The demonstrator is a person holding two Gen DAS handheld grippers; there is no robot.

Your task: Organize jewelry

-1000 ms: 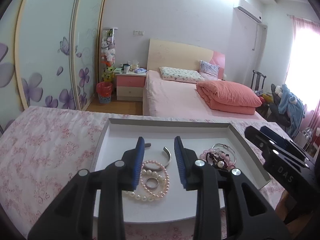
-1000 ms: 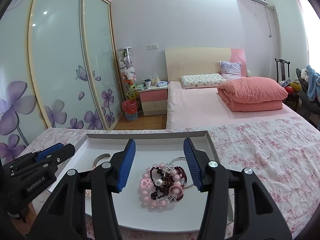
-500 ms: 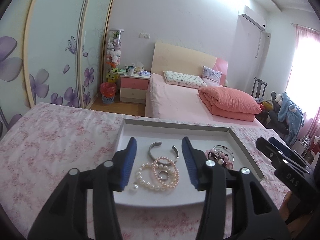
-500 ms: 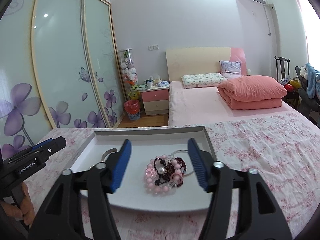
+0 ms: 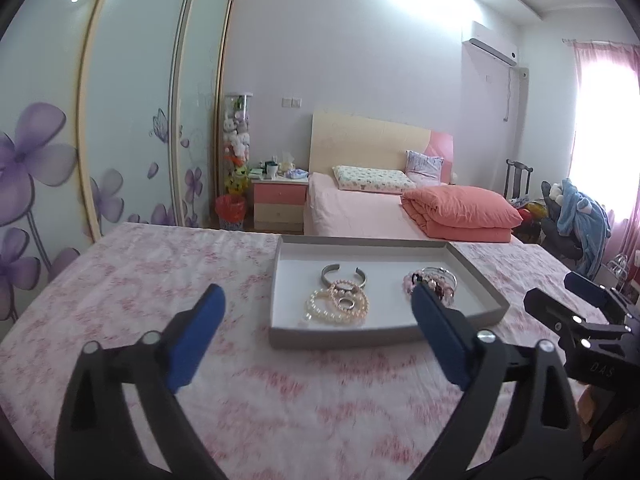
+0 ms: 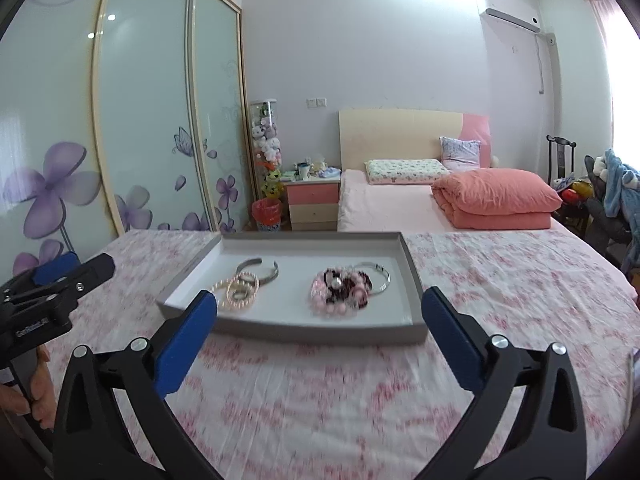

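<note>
The shallow grey cardboard tray with a white floor point(image 5: 384, 336) rests on the pink floral bedspread point(image 5: 132, 280), at twelve o'clock from both grippers and clear of their tips. The left gripper point(image 5: 318, 322) has its blue-padded fingers point(image 5: 198, 334) spread wide, having just been opening, with only bedspread and the tray's near corner between them. The right gripper point(image 6: 320, 320) is likewise spread wide after just opening, nothing pinched; the tray's near wall point(image 6: 320, 334) shows in the gap.

Only the right wrist view shows a hand point(image 6: 38, 396) wrapped on the left gripper's handle at eight o'clock. Only the left wrist view shows the other tool side-on at three o'clock, and the bright pink-curtained window point(image 5: 604, 120) at two o'clock. The right view separates the far-right bangle from the bead heap; in the left view the two overlap.

Counted in the tray: two open silver metal cuffs, one point(image 6: 260, 270) at the left group's twelve o'clock, one thinner point(image 6: 378, 276) at the right group's two o'clock. One strand of white pearls point(image 5: 320, 310), one loop of pinkish pearls point(image 5: 352, 300) lying on it, and one small silver ring point(image 5: 346, 303) inside that loop. One heap of pink and dark-red bead bracelets point(image 6: 340, 292); how many strands it holds I cannot tell.

Beyond: one bed with a pale wooden headboard point(image 6: 400, 136), one folded salmon quilt point(image 6: 500, 200), two pillows.
</note>
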